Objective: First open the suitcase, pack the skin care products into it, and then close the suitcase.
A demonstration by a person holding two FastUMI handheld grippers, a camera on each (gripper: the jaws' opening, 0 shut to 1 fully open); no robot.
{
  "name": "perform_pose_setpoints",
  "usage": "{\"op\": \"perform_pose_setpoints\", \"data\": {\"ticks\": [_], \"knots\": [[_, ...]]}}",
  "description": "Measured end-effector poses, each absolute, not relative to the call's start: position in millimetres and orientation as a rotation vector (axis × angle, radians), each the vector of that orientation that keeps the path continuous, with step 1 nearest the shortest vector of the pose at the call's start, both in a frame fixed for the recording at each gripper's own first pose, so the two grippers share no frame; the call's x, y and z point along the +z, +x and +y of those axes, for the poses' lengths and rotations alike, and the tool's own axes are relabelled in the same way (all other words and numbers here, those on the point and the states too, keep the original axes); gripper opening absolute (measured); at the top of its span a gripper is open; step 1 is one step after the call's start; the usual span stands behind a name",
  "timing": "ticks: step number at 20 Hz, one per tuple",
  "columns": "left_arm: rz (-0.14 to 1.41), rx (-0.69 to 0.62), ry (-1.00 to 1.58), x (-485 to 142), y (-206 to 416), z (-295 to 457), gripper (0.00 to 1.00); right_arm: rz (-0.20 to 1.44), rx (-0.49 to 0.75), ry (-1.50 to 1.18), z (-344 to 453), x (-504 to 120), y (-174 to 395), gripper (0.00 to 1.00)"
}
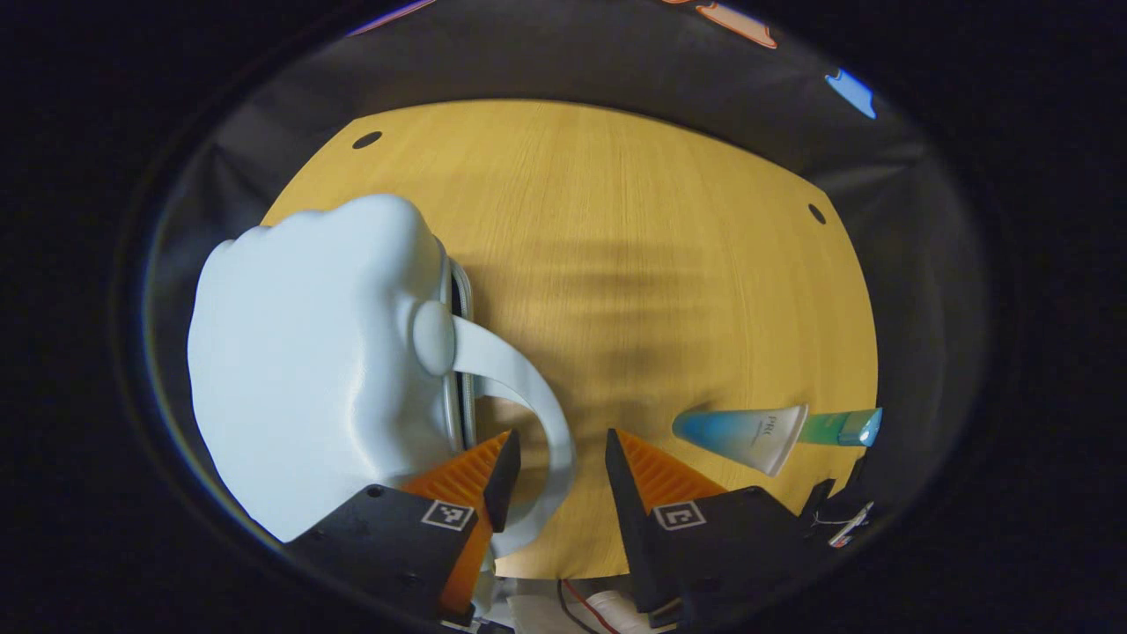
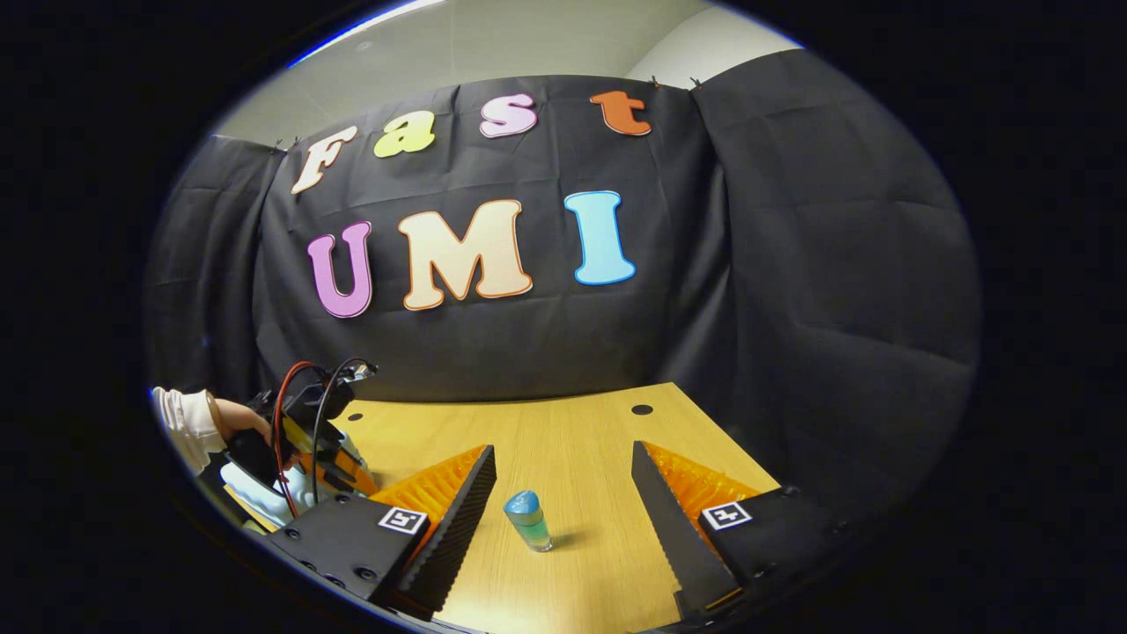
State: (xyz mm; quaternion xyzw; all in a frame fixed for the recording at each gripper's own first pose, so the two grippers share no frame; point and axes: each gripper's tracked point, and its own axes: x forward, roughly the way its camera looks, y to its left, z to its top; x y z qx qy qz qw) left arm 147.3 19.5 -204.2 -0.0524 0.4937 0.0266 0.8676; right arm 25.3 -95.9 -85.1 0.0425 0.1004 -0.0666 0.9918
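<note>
The left hand-held gripper hangs with fingers apart around the pale suitcase's looped handle, presumably to open it, while the right hand-held gripper, also spread, faces the skin care tube on the tabletop.

A small pale-blue hard-shell suitcase with a smooth, lumpy moulded surface lay closed on the light wooden table, its zipper seam and its curved pale carry handle facing the table's middle. Well apart from the suitcase, on the far side of the handle, a skin care tube lay on its side, blue fading to white with a translucent green cap. In the right gripper view the tube showed end-on.
</note>
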Motion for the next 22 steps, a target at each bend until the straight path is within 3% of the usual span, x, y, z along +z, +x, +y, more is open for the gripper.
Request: {"op": "perform_pose_setpoints", "data": {"ticks": [5, 10, 11, 17, 22], "knots": [[1.066, 0.068, -0.123, -219, 146, 21, 0.29, 0.219, -0.142, 0.098, -101, -90, 25, 0.97], [1.105, 0.061, -0.149, -232, 143, 16, 0.18, 0.228, -0.135, 0.093, -101, -94, 26, 0.97], [1.105, 0.056, -0.145, -232, 144, 17, 0.12, 0.23, -0.134, 0.092, -102, -94, 26, 0.97], [1.089, 0.02, -0.117, -224, 144, 13, 0.04, 0.248, -0.127, 0.101, -102, -100, 29, 0.97], [1.035, -0.008, -0.107, -198, 136, 15, 0.04, 0.248, -0.109, 0.095, -97, -103, 32, 0.97]]}}
